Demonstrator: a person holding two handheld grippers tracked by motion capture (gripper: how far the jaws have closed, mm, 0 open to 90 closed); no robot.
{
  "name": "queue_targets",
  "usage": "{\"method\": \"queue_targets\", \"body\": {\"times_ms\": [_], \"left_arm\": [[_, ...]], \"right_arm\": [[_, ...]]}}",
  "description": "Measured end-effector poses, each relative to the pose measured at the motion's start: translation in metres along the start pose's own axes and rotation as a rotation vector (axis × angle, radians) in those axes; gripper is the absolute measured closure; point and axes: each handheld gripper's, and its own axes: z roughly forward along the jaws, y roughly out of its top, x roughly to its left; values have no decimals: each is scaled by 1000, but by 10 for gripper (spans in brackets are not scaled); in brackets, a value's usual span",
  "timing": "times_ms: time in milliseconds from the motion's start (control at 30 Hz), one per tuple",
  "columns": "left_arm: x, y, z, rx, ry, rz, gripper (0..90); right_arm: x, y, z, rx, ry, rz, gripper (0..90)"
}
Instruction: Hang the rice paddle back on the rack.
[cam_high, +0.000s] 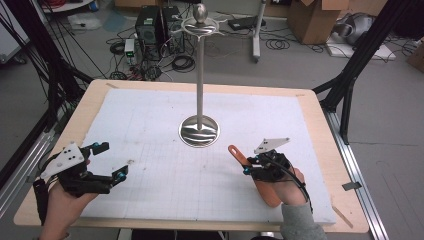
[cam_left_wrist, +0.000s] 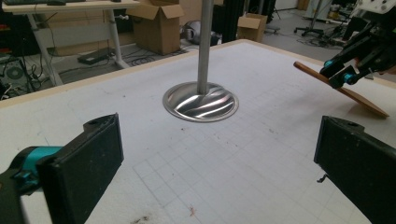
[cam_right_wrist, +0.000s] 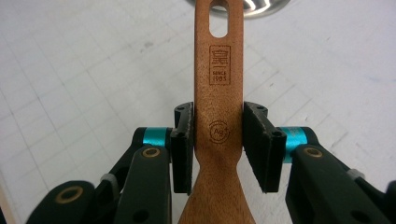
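My right gripper (cam_high: 248, 167) is shut on a wooden spatula (cam_high: 238, 153) at the front right of the mat. In the right gripper view the pads (cam_right_wrist: 183, 140) press both edges of the spatula's handle (cam_right_wrist: 219, 70) just above where it widens. Its slotted handle end points toward the metal stand's round base (cam_high: 199, 131). In the left gripper view the spatula (cam_left_wrist: 345, 91) is tilted, handle end raised and wide end down at the mat. My left gripper (cam_high: 111, 161) stands open at the front left with nothing between its fingers, aimed at the base (cam_left_wrist: 201, 100).
The stand's thin pole (cam_high: 200, 75) rises from the mat's middle to a hooked top with a knob (cam_high: 200, 22). A white gridded mat (cam_high: 150, 115) covers the wooden table (cam_high: 90, 92). Boxes, cables and black frame legs lie on the floor beyond.
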Motion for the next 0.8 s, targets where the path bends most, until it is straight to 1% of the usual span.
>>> {"method": "queue_targets", "body": {"times_ms": [167, 267, 467, 567, 633, 667, 700, 800], "left_arm": [[0, 0, 0, 2, 1, 1, 17], [-1, 0, 1, 3, 0, 4, 17], [0, 0, 1, 2, -1, 1, 17], [-1, 0, 2, 4, -1, 3, 17], [-1, 0, 2, 5, -1, 2, 17], [-1, 0, 2, 6, -1, 3, 18], [-1, 0, 2, 5, -1, 3, 17], [-1, 0, 2, 6, -3, 1, 18]], "right_arm": [[-1, 1, -11, -76, -6, 25, 646], [-2, 0, -17, -123, -21, 18, 646], [-4, 0, -29, -203, -43, 35, 646], [-4, 0, -35, -235, -60, 31, 646], [-4, 0, -38, -251, -61, 42, 646], [-4, 0, -39, -260, -64, 38, 646], [-4, 0, -40, -264, -64, 48, 646], [-5, -1, -42, -290, -69, 52, 646]]}}
